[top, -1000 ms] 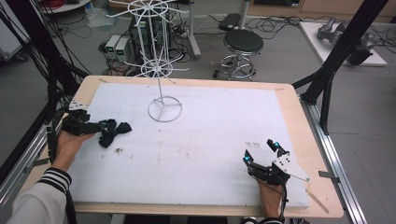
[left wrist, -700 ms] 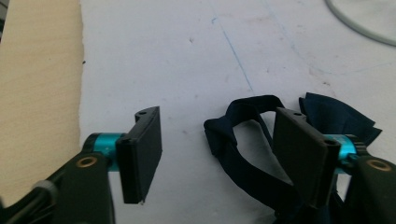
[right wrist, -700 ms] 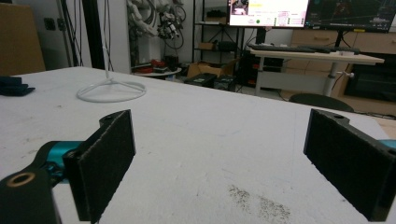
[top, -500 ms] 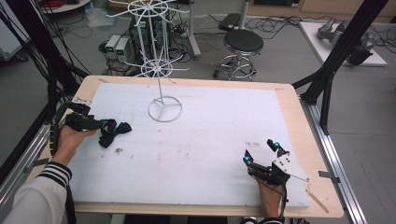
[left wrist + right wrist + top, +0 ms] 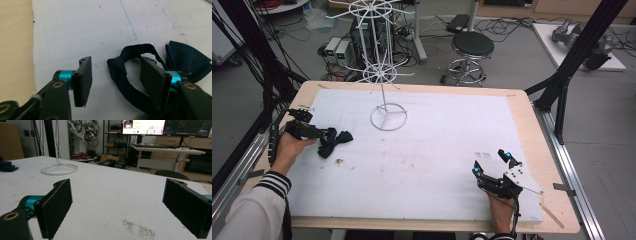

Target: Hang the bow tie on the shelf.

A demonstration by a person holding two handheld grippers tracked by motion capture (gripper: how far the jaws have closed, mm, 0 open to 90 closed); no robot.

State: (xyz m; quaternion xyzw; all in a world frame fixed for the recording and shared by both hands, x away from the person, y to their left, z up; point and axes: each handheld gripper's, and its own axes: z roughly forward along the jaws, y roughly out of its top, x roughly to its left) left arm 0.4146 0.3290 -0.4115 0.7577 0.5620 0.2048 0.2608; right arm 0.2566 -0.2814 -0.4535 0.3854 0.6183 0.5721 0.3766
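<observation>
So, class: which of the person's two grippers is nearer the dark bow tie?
Left. The left gripper is at the bow tie, jaws open with its strap between them; the right gripper sits far across the table.

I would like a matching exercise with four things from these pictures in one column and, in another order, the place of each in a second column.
Things:
1. bow tie
2. wire stand
3. right gripper
4. stool

Places:
A. on the floor beyond the table
B. near the table's front right corner, jaws open
C. at the table's left side, by the left gripper
D. at the far middle of the white mat

Pairs: 1-C, 2-D, 3-B, 4-A
</observation>
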